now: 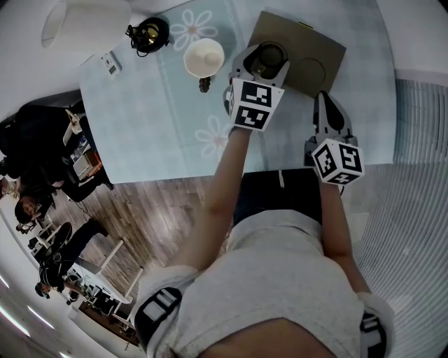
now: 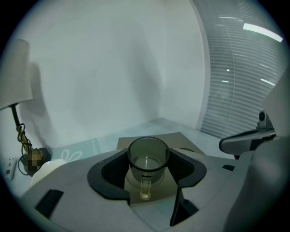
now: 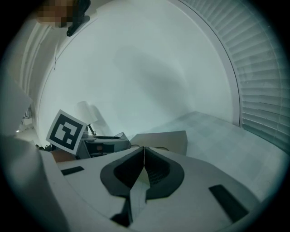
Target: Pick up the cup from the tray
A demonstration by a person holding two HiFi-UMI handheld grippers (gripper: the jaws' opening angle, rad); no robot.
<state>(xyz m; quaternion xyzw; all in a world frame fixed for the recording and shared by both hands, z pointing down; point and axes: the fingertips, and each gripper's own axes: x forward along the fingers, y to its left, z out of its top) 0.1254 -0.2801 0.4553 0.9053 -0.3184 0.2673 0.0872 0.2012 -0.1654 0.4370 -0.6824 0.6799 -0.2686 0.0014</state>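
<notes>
A clear glass cup [image 1: 269, 54] with a handle stands in the left recess of a brown tray [image 1: 318, 42]. My left gripper [image 1: 260, 66] holds the cup [image 2: 148, 154] between its jaws, shut on it, with the black pads against both sides. The handle points back toward the gripper. The cup's base still rests in the tray [image 2: 181, 138]. My right gripper [image 1: 324, 101] is shut and empty, hovering at the tray's near right edge. In its own view the right gripper [image 3: 144, 158] shows jaws pressed together, with the tray [image 3: 163, 138] just beyond.
A white bowl [image 1: 204, 57], a small dark object [image 1: 204, 84], a black pot [image 1: 147, 33] and a white lamp shade [image 1: 84, 21] stand left of the tray on the pale blue tablecloth [image 1: 140, 126]. The tray's right recess [image 1: 311, 70] holds nothing. Blinds [image 1: 420, 126] lie to the right.
</notes>
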